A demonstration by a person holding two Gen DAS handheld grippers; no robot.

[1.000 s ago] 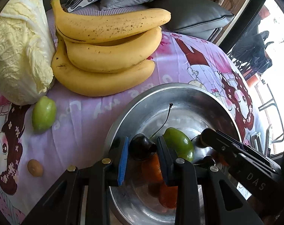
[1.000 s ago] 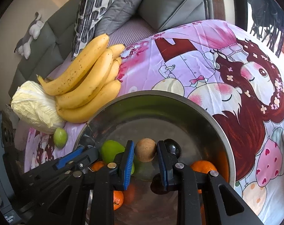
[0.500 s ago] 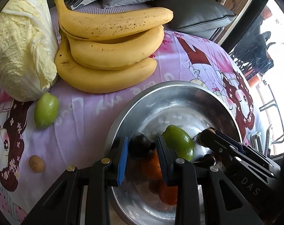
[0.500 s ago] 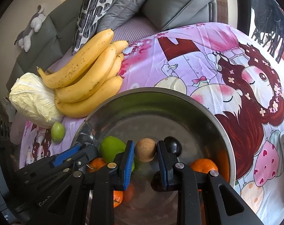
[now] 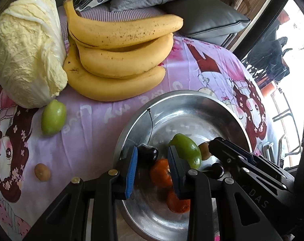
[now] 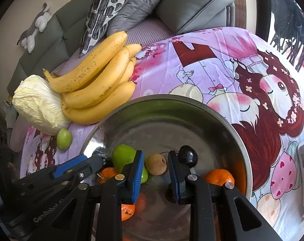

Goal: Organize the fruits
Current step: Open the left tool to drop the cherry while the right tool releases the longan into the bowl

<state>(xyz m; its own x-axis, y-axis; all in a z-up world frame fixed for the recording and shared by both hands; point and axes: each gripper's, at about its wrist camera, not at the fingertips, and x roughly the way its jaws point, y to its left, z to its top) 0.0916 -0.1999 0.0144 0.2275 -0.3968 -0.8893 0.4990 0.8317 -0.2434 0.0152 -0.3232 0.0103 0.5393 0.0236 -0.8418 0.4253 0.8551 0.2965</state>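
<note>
The left hand-held gripper (image 5: 152,161) hangs over the steel bowl (image 5: 192,102), jaws nearly closed on a dark cherry (image 5: 147,153) with a long stem. The right hand-held gripper (image 6: 155,164) pinches a small brown fruit (image 6: 156,163) over the same bowl. Inside the bowl lie a green fruit (image 5: 187,149), oranges (image 6: 219,176) and another cherry (image 6: 189,154). On the table's pink cloth (image 5: 91,132), bananas (image 5: 119,58) lean against a cabbage (image 5: 25,54); a second green fruit (image 5: 53,117) and another small brown fruit (image 5: 42,172) lie apart from the bowl.

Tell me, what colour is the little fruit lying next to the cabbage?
Green. The little fruit shows best in the left wrist view, beside the cabbage.
</note>
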